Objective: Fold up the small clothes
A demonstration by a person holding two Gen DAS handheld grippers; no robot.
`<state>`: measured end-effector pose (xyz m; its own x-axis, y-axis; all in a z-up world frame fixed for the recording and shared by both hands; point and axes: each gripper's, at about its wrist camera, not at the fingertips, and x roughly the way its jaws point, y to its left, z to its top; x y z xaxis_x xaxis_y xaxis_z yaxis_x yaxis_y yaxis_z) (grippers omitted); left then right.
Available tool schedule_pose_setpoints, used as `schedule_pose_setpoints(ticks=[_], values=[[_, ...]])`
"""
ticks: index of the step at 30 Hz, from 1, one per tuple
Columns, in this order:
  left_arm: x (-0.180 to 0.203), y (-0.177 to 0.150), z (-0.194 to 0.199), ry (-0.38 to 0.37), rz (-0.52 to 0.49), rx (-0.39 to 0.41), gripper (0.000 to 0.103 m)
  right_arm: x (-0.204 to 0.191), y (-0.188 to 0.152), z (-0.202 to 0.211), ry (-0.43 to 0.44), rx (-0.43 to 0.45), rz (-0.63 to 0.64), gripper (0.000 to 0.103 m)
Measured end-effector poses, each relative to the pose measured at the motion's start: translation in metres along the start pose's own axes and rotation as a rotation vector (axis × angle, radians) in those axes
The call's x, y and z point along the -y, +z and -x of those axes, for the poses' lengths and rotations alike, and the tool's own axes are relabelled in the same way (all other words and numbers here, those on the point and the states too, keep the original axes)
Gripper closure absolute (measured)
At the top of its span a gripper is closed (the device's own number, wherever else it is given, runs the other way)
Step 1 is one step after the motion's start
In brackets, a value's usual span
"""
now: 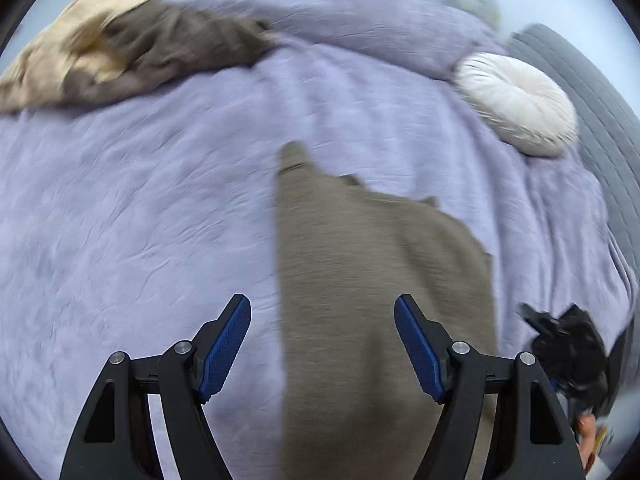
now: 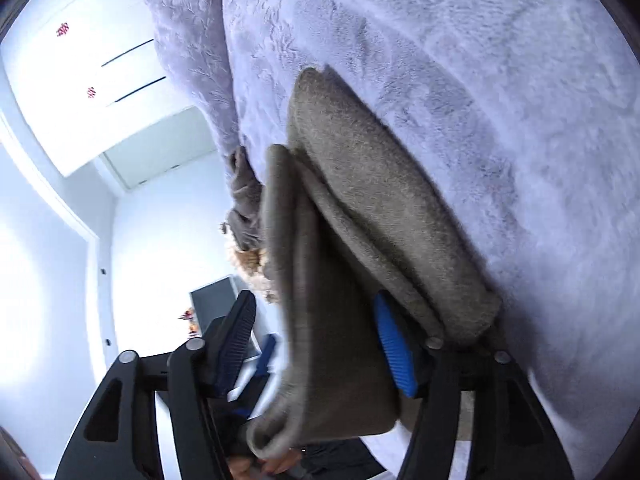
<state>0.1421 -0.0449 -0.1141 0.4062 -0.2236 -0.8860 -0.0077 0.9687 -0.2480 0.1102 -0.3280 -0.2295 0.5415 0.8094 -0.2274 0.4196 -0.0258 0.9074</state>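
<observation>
Left gripper (image 1: 322, 344) jaws apart, empty, above the taupe garment (image 1: 372, 280) on the lilac blanket (image 1: 140, 208). Right gripper (image 2: 316, 344) jaws apart; a garment fold lies between them, seemingly unclamped.

A bedroom in a home.
A bed covered with a fluffy lavender blanket (image 1: 160, 208) filled both views, with a round white cushion (image 1: 516, 104) against a grey padded headboard (image 1: 592, 92). Loose clothes (image 1: 132, 52) lay heaped at the far side, and white cupboard doors (image 2: 92, 92) stood beyond the bed.
</observation>
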Motion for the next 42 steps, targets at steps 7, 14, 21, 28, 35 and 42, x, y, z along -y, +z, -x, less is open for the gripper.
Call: schedule_pose_setpoints(ticks=[7,14,21,28,35,42], values=[[-0.023,-0.009,-0.031,0.048,0.034,-0.042,0.028,-0.040,0.007,-0.040,-0.210,-0.128,0.208,0.034],[0.001,0.000,-0.019,0.051,-0.041,-0.001,0.028,-0.112,-0.005,-0.075,-0.542,-0.095,0.617,0.089],[0.035,-0.005,-0.059,0.102,-0.191,-0.041,0.018,-0.102,0.007,-0.051,-0.577,0.036,0.598,0.089],[0.022,-0.005,-0.049,0.101,-0.159,-0.073,0.018,-0.065,0.023,-0.016,-0.617,0.077,0.456,0.066],[0.015,-0.024,-0.015,0.057,-0.148,-0.108,0.018,-0.077,-0.014,0.027,-0.702,0.090,0.516,0.066],[0.026,-0.072,-0.023,0.069,-0.169,-0.196,0.018,-0.096,-0.069,0.032,-0.658,-0.001,0.663,0.069]])
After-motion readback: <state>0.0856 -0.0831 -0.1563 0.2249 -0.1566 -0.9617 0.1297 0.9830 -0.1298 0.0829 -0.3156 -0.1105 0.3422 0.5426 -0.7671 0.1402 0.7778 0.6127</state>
